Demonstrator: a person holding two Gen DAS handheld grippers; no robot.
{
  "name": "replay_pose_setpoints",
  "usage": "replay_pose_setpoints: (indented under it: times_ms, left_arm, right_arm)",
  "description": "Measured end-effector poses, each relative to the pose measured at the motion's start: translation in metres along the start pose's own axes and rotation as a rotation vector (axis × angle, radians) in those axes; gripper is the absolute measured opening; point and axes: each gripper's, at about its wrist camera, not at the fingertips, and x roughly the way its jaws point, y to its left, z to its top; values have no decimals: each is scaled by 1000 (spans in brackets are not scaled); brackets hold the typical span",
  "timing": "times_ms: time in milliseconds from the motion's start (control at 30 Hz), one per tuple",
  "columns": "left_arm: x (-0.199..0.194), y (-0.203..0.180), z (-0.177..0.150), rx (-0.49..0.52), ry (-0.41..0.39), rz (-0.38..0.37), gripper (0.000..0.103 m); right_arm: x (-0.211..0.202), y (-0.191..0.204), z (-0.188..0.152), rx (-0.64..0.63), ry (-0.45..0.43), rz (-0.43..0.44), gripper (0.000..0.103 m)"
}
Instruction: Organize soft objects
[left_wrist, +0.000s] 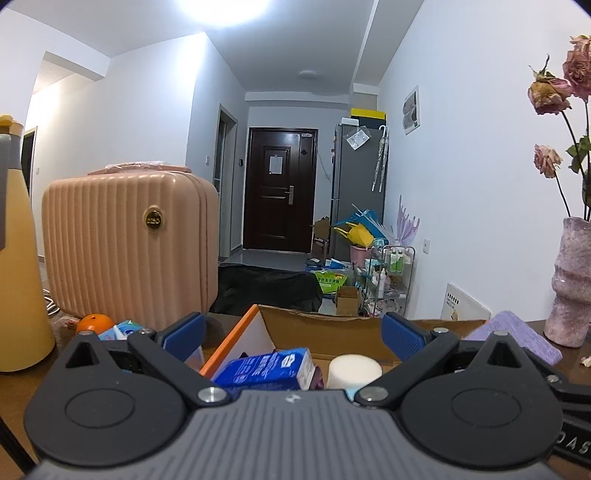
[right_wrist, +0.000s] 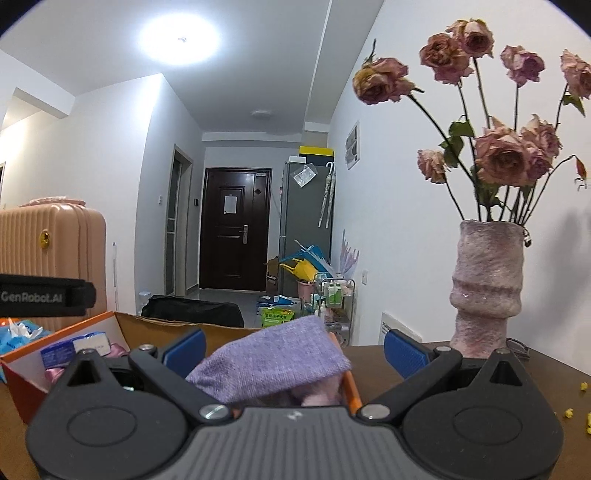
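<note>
Left gripper (left_wrist: 291, 332): fingers spread wide, nothing pinched; it looks level over the near side of the box, into it.
Right gripper (right_wrist: 293, 349): fingers spread to their widest; the cloth lies between them, but neither blue pad presses on it.
Box (left_wrist: 314, 325): open cardboard box on the counter, orange on the outside of its left wall, white on the inside.
Cloth (right_wrist: 273, 363): purple, folded, draped over the box's right rim and sagging into it; in the left view its corner (left_wrist: 513, 334) shows past the right finger.
Pink cloth (right_wrist: 317, 395): a paler soft piece just under the purple one, mostly hidden.
Blue pack (left_wrist: 267, 369): soft tissue pack lying inside the box, tilted, near the left wall.
White roll (left_wrist: 354, 371): pale cylinder standing in the box, just right of the blue pack.
Vase (right_wrist: 487, 288): mottled pink, upright on the counter right of the box, holding dried roses (right_wrist: 502, 157).
Suitcase (left_wrist: 129, 243): ribbed, peach, upright behind the box to the left.
Orange (left_wrist: 95, 322): at the suitcase's foot, beside a blue packet (left_wrist: 127, 328).
Jug (left_wrist: 18, 258): yellow, at the far left of the counter.
Counter (right_wrist: 535, 391): dark wood; small yellow crumbs lie at its right side.
</note>
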Motion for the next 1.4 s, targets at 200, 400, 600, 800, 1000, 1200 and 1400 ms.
replay_pose_setpoints:
  times_ms: [200, 400, 600, 800, 1000, 1200, 1400]
  left_arm:
    - [-21, 6, -5, 11, 11, -3, 103]
    - [-47, 12, -12, 23, 23, -8, 103]
    - [-84, 23, -19, 41, 30, -19, 103]
    - [-130, 30, -27, 61, 31, -54, 103]
    - [-185, 32, -36, 84, 14, -115, 103]
    - [-244, 34, -50, 109, 9, -173, 103]
    - [-293, 30, -70, 127, 11, -201, 103]
  right_arm:
    - [-25, -7, -1, 5, 10, -6, 103]
    - [-58, -14, -5, 11, 34, -1, 103]
    - [-102, -20, -10, 3, 47, 15, 103]
    - [-149, -26, -13, 7, 73, 38, 103]
    - [-203, -31, -18, 16, 86, 61, 103]
    - [-251, -34, -26, 19, 99, 86, 103]
    - [-287, -38, -38, 29, 139, 113, 103]
